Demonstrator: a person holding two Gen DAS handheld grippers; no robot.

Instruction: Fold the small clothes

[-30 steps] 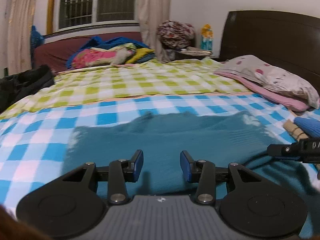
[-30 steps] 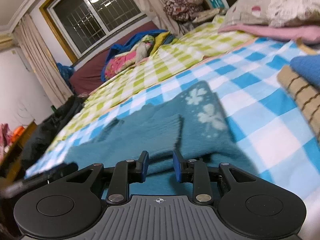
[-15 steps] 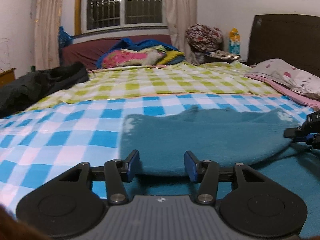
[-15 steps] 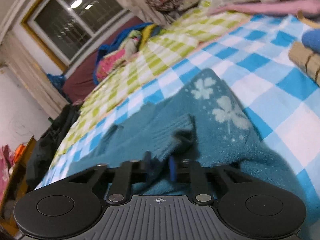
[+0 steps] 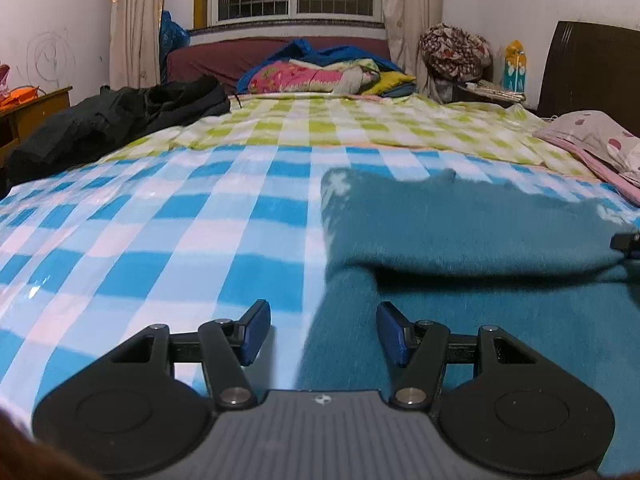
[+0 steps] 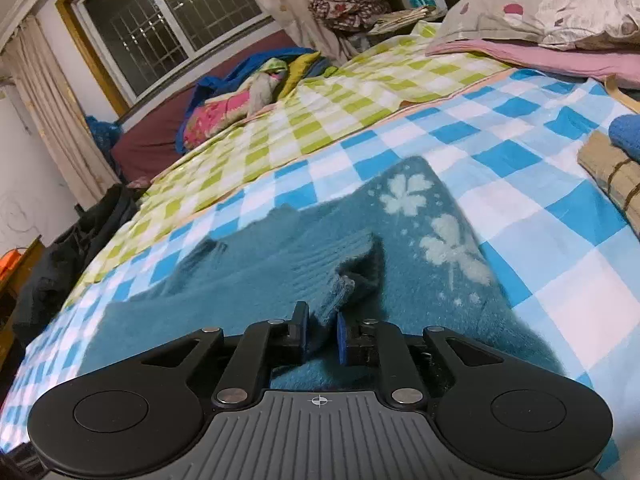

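Checked bedding [image 5: 168,240] carries the teal sweater [image 6: 248,288], spread flat with 1 part folded over. Left gripper [image 5: 323,334] is opening wide and holds nothing — the sweater's edge lies below its fingers. Right gripper [image 6: 322,334] has a knit fold between nearly closed fingers, but they are easing open. Risk, I think: this fold slips out and the layer falls crooked — or bunches.

Teal sweater [image 6: 280,280], white flowers; blue-checked sheet [image 5: 160,240]
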